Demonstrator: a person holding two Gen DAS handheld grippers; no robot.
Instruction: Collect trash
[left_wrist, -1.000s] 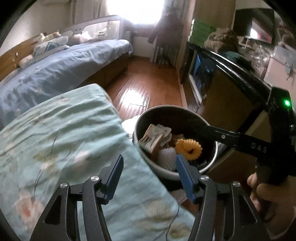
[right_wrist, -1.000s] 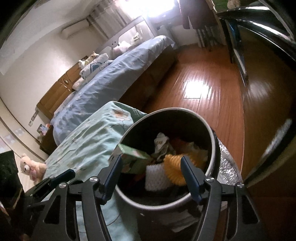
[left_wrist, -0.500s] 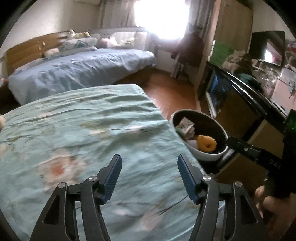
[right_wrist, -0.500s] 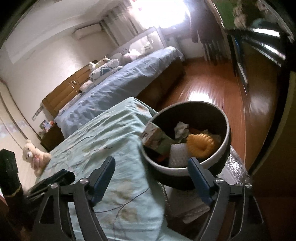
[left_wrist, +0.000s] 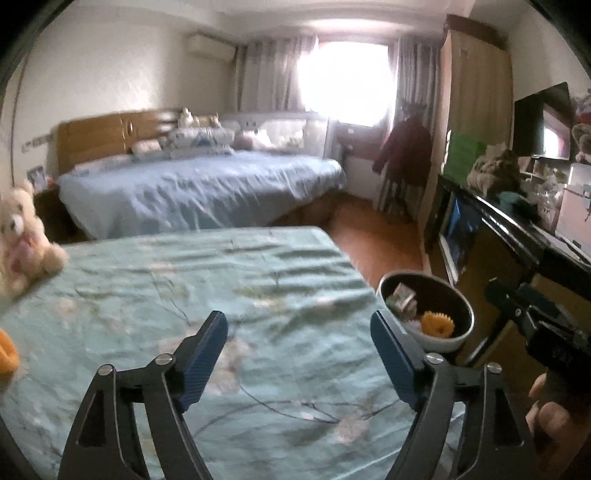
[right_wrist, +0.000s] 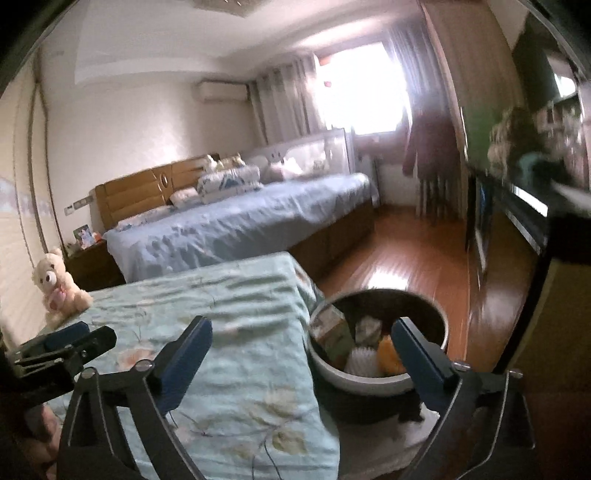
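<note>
left gripper (left_wrist: 297, 350) over the green quilt (left_wrist: 207, 295), jaws just widened, nothing between them. right gripper (right_wrist: 301, 360) likewise spread and empty, jaws just widened. bin (right_wrist: 437, 380) beside the quilt's edge holds trash: a carton (right_wrist: 332, 330), an orange ring (left_wrist: 437, 323) (frames blurred). teddy (right_wrist: 55, 288) at the quilt's far corner.

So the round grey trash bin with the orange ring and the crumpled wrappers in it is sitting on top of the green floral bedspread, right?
Not quite. The round grey trash bin does hold the orange ring and crumpled wrappers, but it stands on the floor beside the bed, against the edge of the green floral bedspread, not on top of it. The right wrist view shows this best.
</note>
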